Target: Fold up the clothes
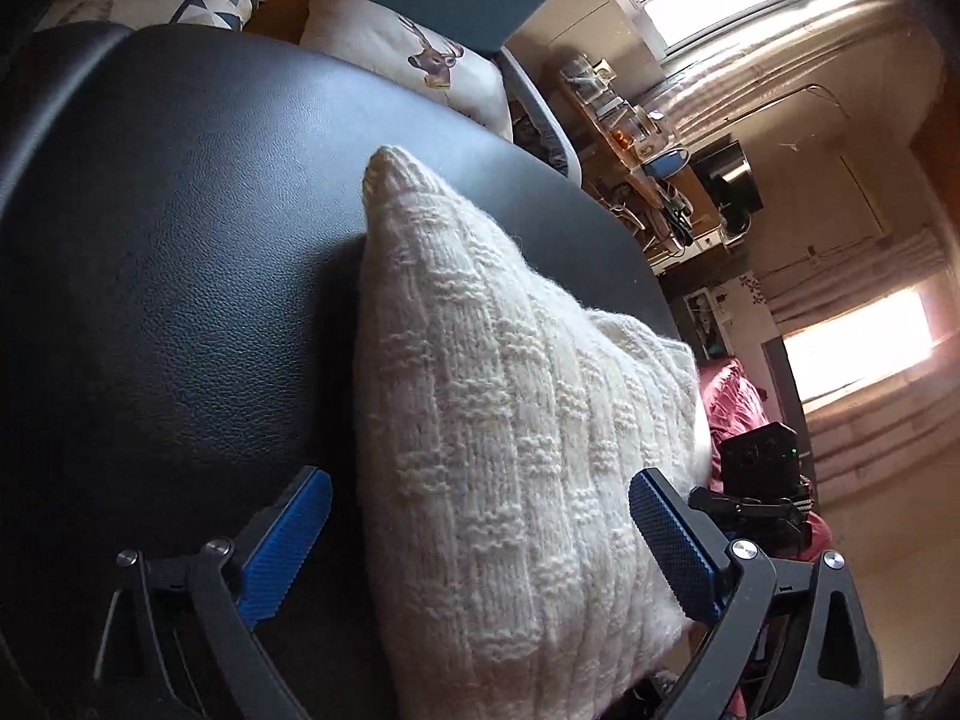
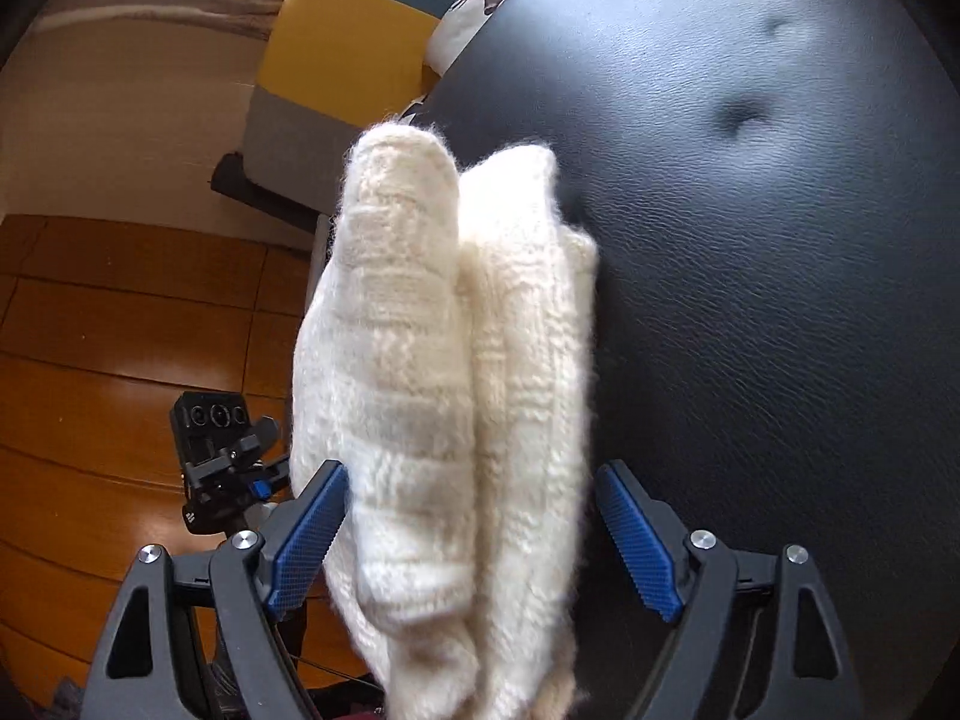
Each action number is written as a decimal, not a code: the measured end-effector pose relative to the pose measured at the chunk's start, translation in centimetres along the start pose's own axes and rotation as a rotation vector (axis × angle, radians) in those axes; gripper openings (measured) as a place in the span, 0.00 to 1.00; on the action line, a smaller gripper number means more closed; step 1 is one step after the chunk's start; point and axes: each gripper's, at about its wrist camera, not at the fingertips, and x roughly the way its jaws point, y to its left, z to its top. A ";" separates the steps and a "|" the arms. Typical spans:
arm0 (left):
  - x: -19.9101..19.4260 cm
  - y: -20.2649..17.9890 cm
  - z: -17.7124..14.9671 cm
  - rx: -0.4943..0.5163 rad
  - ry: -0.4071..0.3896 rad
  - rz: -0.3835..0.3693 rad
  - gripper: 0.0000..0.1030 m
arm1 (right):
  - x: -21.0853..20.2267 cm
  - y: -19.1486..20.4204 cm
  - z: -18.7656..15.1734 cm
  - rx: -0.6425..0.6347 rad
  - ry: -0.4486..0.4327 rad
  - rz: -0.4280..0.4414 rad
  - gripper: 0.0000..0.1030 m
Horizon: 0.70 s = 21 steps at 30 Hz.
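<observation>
A folded cream knitted sweater (image 1: 510, 420) lies on a black leather surface (image 1: 180, 240). My left gripper (image 1: 480, 552) is open, its blue pads on either side of the sweater's near edge, apart from it. In the right wrist view the sweater (image 2: 444, 390) shows as a thick folded stack near the surface's left edge. My right gripper (image 2: 474, 534) is open too, its pads straddling the stack; the left pad (image 2: 312, 534) is close to or touching the knit. The other gripper's camera shows in each view.
Patterned cushions (image 1: 432, 60) and a blue-yellow cushion (image 2: 354, 30) sit beyond the black surface (image 2: 750, 240). Wooden floor (image 2: 120, 330) lies to the left below its edge. A red cloth (image 1: 738, 402) lies beyond the sweater. Cluttered shelves (image 1: 660, 168) stand by the far wall.
</observation>
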 end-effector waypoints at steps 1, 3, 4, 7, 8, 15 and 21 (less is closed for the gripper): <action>0.6 0.2 0.0 -0.016 0.021 -0.014 0.97 | 0.4 0.2 0.2 -0.006 0.008 -0.003 0.84; 1.8 0.6 -0.1 -0.047 0.061 -0.040 0.93 | 1.2 0.8 0.4 -0.025 0.030 -0.010 0.84; 2.0 0.4 -0.3 -0.041 0.059 -0.034 0.90 | 1.5 1.0 0.5 -0.034 0.038 -0.014 0.85; 2.3 -0.5 -0.8 0.005 0.060 0.010 0.78 | 2.0 1.7 0.3 -0.066 0.025 -0.028 0.87; 2.4 -0.5 -0.9 -0.003 0.066 0.016 0.76 | 2.2 1.9 0.0 -0.089 0.025 -0.035 0.87; 1.6 -2.6 -2.3 0.067 0.030 0.095 0.57 | 2.6 2.9 -1.5 -0.175 -0.038 -0.133 0.46; 1.3 -8.1 -3.4 0.235 -0.029 0.046 0.50 | -1.4 3.5 -2.3 -0.224 -0.139 -0.141 0.38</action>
